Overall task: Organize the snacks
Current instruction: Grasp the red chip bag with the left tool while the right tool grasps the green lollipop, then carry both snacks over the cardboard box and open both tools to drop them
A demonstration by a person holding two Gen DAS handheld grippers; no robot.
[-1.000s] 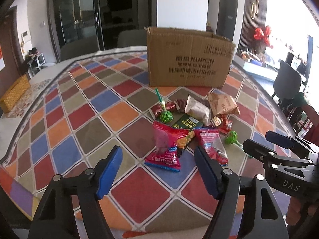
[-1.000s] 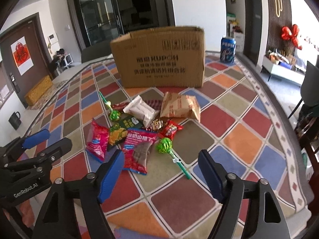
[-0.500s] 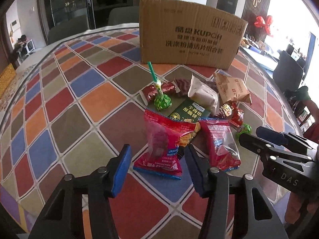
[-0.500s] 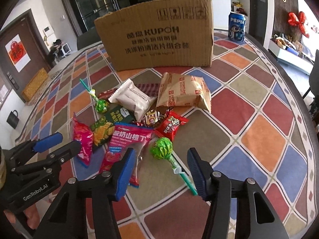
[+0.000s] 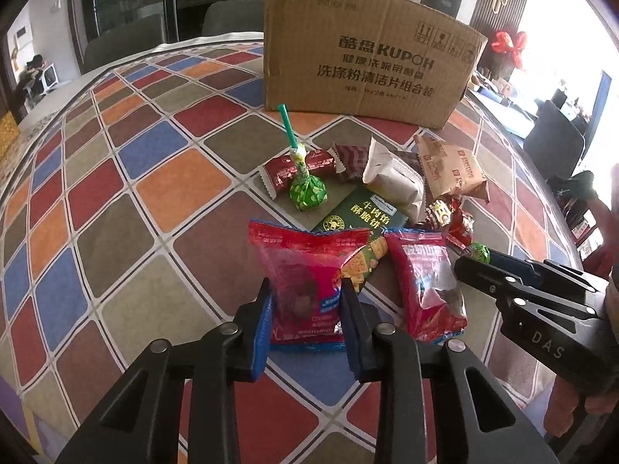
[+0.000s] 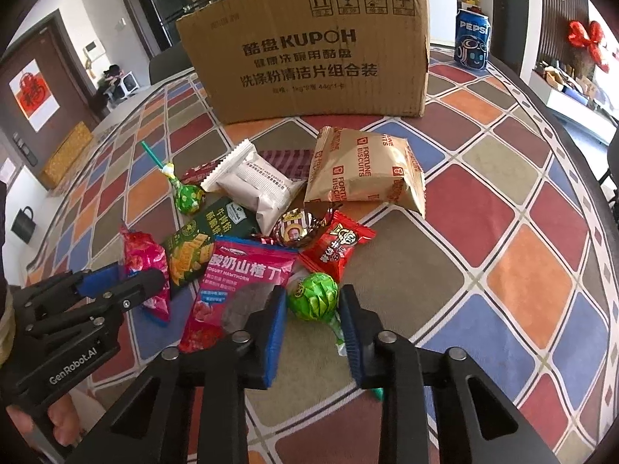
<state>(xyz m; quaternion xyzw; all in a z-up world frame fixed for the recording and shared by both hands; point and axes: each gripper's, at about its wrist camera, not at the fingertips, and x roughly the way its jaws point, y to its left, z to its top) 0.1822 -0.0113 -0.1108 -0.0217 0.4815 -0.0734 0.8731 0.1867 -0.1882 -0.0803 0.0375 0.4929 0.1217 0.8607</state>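
Note:
A pile of snacks lies on the chequered tablecloth in front of a cardboard box (image 5: pixel 367 58). My left gripper (image 5: pixel 305 290) has its blue pads on both sides of a red snack bag (image 5: pixel 301 270), partly closed around it. My right gripper (image 6: pixel 311 297) straddles a green lollipop (image 6: pixel 313 295), its pads close on each side. A pink yogurt hawthorn bag (image 6: pixel 236 290) lies just left of the lollipop. The box also shows in the right wrist view (image 6: pixel 309 46). A second green lollipop (image 5: pixel 305 189), a white packet (image 6: pixel 255 181) and a gold Fortune Biscuits bag (image 6: pixel 363 170) lie farther back.
A Pepsi can (image 6: pixel 472 42) stands right of the box. Small red wrapped snacks (image 6: pixel 336 247) and a green cracker pack (image 6: pixel 193 247) lie mid-pile. The table edge (image 6: pixel 572 123) curves down the right side. Chairs and a sideboard stand beyond.
Both grippers moved forward and down to the pile and narrowed. The left now flanks the red bag, the right flanks the green lollipop.

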